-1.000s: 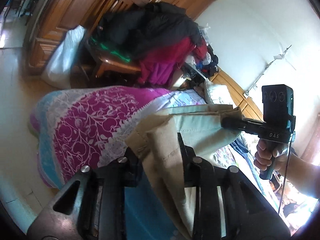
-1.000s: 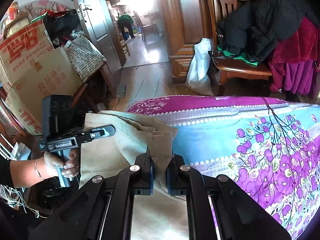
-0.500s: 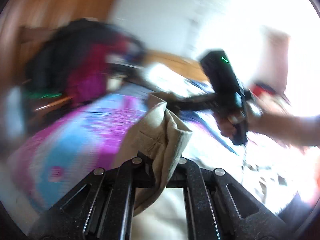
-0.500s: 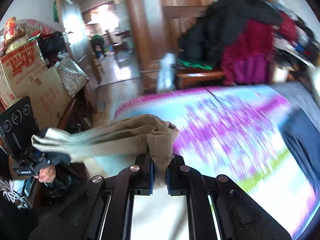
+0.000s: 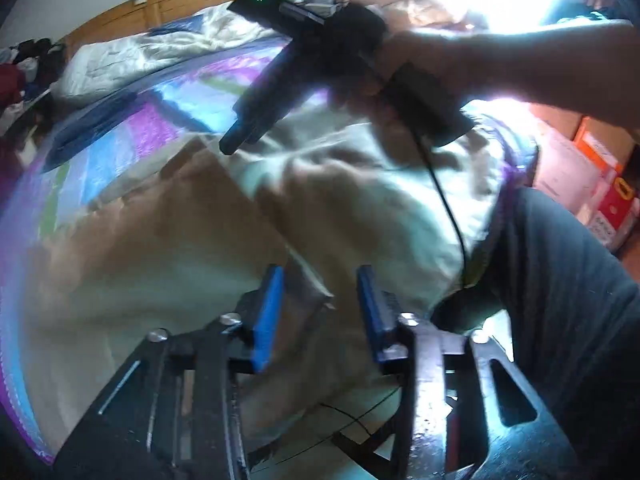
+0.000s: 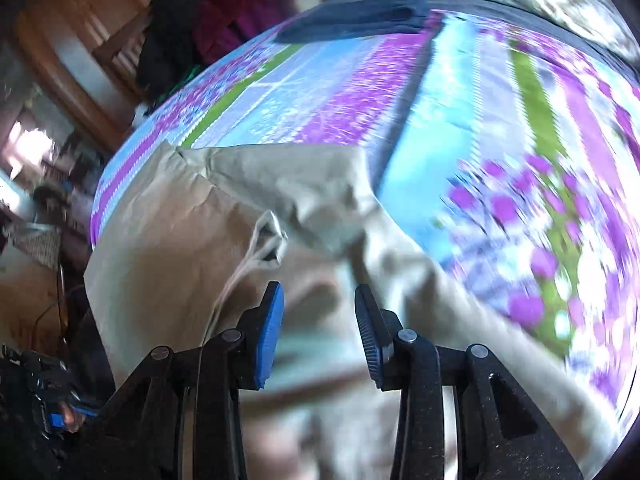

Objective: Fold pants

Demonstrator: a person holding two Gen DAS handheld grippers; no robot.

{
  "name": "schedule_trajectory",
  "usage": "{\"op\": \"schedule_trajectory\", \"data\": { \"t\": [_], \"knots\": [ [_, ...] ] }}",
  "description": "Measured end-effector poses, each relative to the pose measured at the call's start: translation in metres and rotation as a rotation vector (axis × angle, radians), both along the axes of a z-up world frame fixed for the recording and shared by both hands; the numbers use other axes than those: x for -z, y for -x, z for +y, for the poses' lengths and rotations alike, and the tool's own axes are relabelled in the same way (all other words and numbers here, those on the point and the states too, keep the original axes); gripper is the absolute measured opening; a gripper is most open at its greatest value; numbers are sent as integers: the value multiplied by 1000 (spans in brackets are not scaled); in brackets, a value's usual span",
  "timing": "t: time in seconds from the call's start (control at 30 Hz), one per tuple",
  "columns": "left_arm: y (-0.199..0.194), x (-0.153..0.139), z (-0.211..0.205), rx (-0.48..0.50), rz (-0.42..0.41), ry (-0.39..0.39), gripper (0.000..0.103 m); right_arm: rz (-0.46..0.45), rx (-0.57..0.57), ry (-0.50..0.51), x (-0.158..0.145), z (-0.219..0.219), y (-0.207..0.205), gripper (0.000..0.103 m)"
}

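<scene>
Laying-out step: pants spread rumpled on bed; left gripper and right gripper both released. Next: regrip an edge, fold over.

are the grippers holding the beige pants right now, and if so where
Neither holds them. The left gripper and right gripper both stand open over the beige cloth pants, which lie loose on the floral bedspread.
</scene>
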State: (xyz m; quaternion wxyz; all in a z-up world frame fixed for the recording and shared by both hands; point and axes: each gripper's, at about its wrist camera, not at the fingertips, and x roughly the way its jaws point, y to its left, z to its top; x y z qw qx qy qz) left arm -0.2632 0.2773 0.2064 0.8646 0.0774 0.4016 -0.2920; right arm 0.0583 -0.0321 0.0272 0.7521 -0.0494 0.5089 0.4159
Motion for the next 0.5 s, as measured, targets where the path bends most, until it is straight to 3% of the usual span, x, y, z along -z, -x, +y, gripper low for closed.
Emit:
{"op": "schedule_trajectory", "data": {
  "t": [0.07,0.13,0.2,0.3,0.37,0.4,0.5],
  "knots": [
    [6,-11,17,-19,20,78,58,74,33,-126,-2,-14,10,45],
    [0,-17,42,-110,42,145,58,94,55,-222,-4,-12,20,69],
    [-21,-16,73,-234,55,204,57,121,81,-218,4,6,19,79],
    [-55,-3,114,-391,100,337,57,174,122,-231,19,35,14,77],
    [-66,14,124,-434,143,383,57,197,136,-284,24,41,9,42],
    [-72,24,124,-448,175,390,57,193,142,-277,23,47,6,9],
    [-74,43,111,-462,242,408,55,-20,55,-364,-16,56,25,7]
  ]
}}
